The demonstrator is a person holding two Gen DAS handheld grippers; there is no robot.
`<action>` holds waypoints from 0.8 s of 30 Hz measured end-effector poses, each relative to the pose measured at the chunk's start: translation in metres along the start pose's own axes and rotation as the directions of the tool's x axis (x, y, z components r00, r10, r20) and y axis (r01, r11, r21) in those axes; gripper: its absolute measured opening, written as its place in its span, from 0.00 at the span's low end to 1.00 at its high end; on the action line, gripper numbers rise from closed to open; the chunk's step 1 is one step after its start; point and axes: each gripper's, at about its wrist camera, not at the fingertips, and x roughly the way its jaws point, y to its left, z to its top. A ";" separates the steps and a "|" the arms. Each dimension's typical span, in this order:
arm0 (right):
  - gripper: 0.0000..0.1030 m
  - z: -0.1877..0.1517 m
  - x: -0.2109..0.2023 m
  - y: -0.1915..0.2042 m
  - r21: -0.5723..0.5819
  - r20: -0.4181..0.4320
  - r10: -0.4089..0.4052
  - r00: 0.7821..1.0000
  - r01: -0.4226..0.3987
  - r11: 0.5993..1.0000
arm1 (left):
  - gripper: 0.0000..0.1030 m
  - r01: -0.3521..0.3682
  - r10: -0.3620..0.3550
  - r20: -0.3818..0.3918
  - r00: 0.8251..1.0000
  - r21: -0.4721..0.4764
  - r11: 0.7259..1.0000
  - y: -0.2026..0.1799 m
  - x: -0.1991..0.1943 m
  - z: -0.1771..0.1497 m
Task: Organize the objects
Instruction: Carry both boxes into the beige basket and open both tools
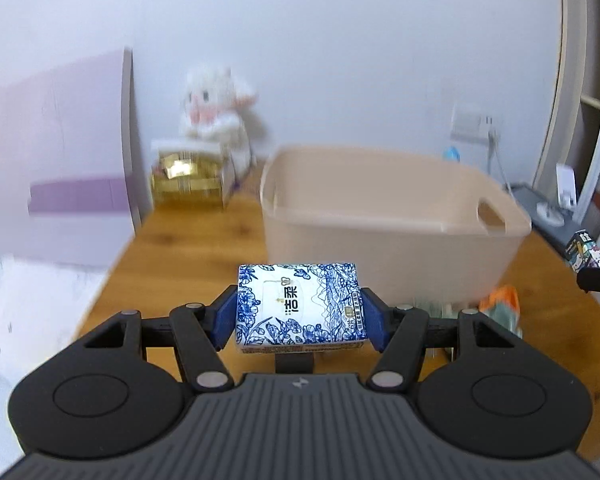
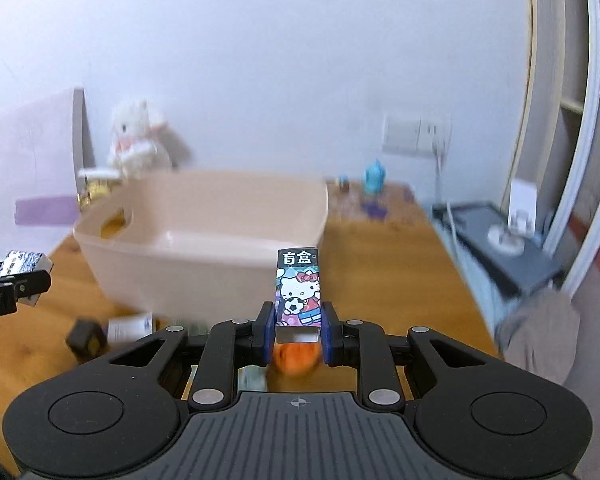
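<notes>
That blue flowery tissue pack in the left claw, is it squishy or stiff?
Probably soft: the tissue pack looks film-wrapped, and the left gripper pads seem to press its sides in slightly. Likely light for its size. Flat-sided, so it should not roll if dropped into the beige basket.

From my left wrist view, the orange packet [image 1: 502, 306] beside the beige basket [image 1: 380, 232] was smeared, and my gripper's linkage covered its lower part. The small cartoon box [image 1: 584, 254] was cut off by the right edge. From my right wrist view, a dark little object [image 2: 87, 338] on the table [image 2: 400, 280] was too blurred to identify.
</notes>
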 end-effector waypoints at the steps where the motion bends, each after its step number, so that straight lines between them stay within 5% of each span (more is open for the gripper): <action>1: 0.20 0.008 0.000 0.000 -0.004 0.021 -0.002 1.000 0.002 1.000 | 0.63 -0.003 0.003 0.020 1.000 0.001 1.000 0.000 0.000 0.008; 7: 0.20 0.041 0.010 -0.001 -0.014 0.094 -0.005 0.996 0.006 1.000 | 0.63 -0.009 0.005 0.116 0.993 0.029 1.000 -0.009 0.011 0.046; 15: 0.20 0.067 0.053 0.009 -0.059 0.069 0.025 0.997 -0.021 0.998 | 0.63 -0.014 0.007 0.109 0.994 0.064 0.998 -0.024 0.066 0.076; 24: 0.20 0.063 0.130 0.014 -0.062 -0.133 0.047 0.990 -0.055 0.997 | 0.63 0.010 0.001 -0.078 0.997 0.146 0.989 -0.045 0.144 0.082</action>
